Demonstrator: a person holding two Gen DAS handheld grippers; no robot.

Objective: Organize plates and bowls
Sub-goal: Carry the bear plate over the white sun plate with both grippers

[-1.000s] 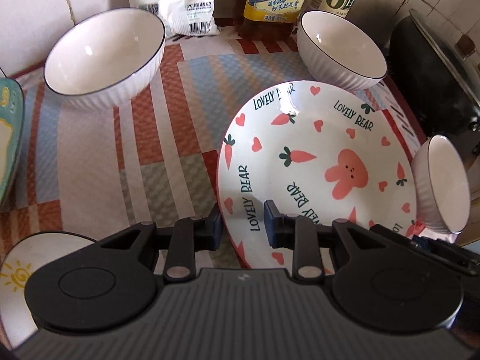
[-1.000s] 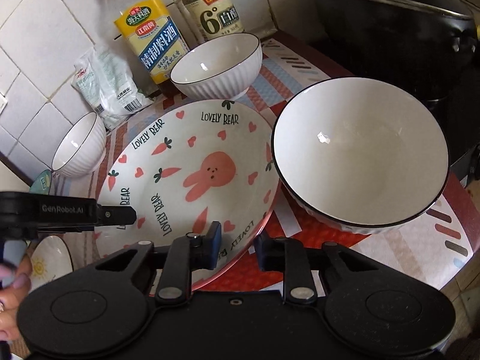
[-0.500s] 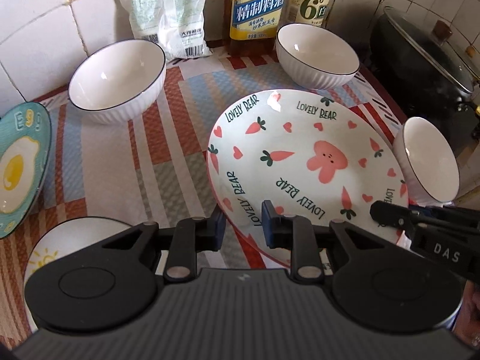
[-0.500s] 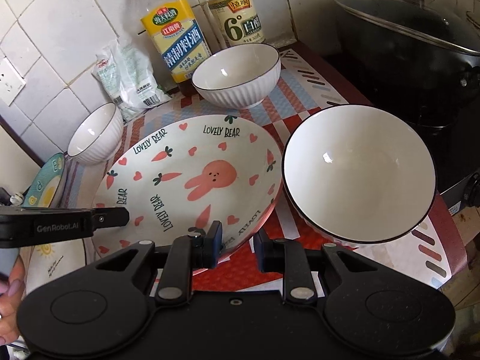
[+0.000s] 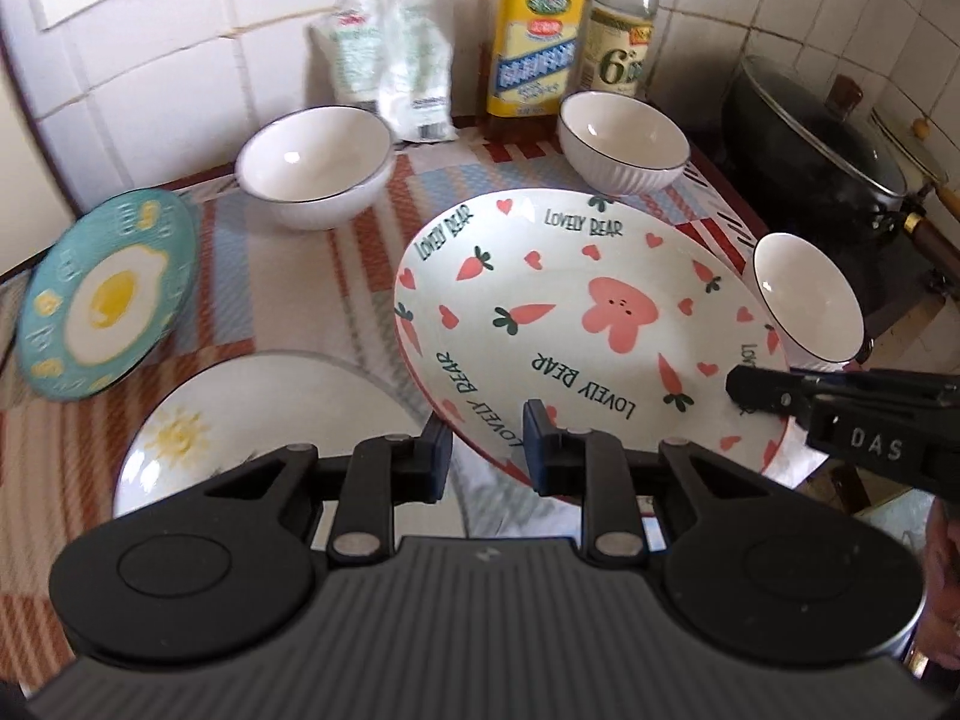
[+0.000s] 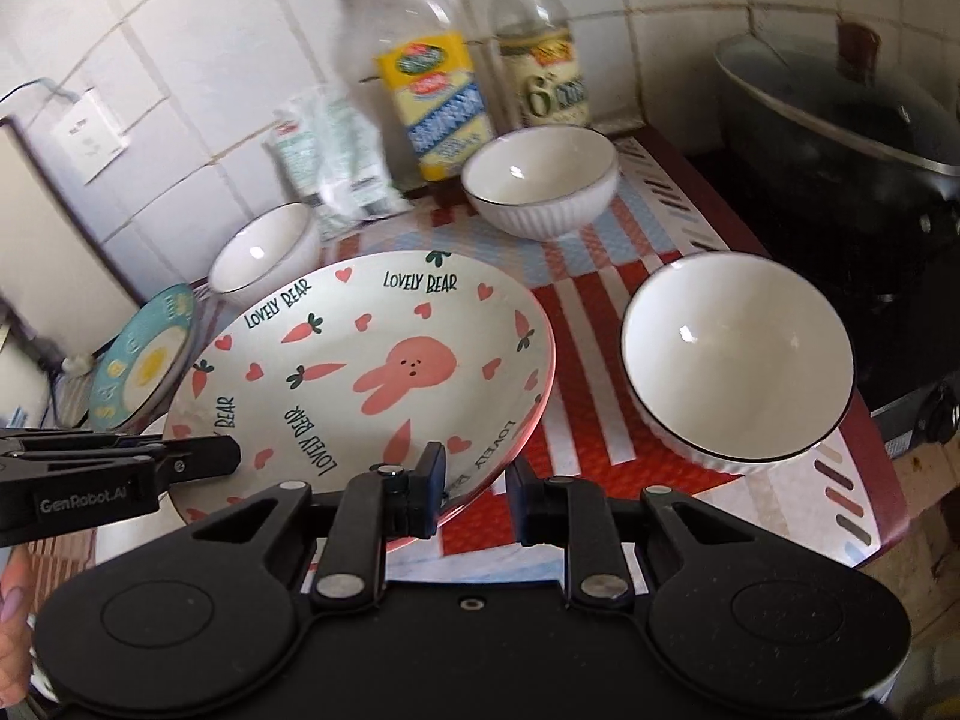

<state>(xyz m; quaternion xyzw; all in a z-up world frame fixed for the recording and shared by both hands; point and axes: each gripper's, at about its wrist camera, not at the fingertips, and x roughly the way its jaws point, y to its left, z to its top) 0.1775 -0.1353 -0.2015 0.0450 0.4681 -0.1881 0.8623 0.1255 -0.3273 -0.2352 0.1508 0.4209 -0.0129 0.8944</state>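
A white plate with a pink rabbit and carrots (image 5: 576,312) (image 6: 384,360) hangs tilted above the striped mat, held by its near rim from both sides. My left gripper (image 5: 483,453) (image 6: 231,456) is shut on the near-left rim. My right gripper (image 6: 474,483) (image 5: 735,390) is shut on the near-right rim. Three white bowls with dark rims stand on the mat: back left (image 5: 315,168) (image 6: 264,252), back right (image 5: 624,144) (image 6: 540,180), and right (image 5: 804,300) (image 6: 738,354). A teal fried-egg plate (image 5: 102,294) (image 6: 144,360) and a white sun plate (image 5: 258,414) lie at the left.
Two bottles (image 5: 534,48) (image 6: 438,96) and a plastic packet (image 5: 396,78) stand against the tiled wall. A black lidded wok (image 5: 822,144) (image 6: 852,138) sits on the stove to the right. The counter edge (image 6: 888,516) runs near the right bowl. A hand (image 6: 12,588) shows at lower left.
Both grippers have risen and drawn back with the rabbit plate between them. The plate has lifted off the mat, and the egg and sun plates have come into fuller view.
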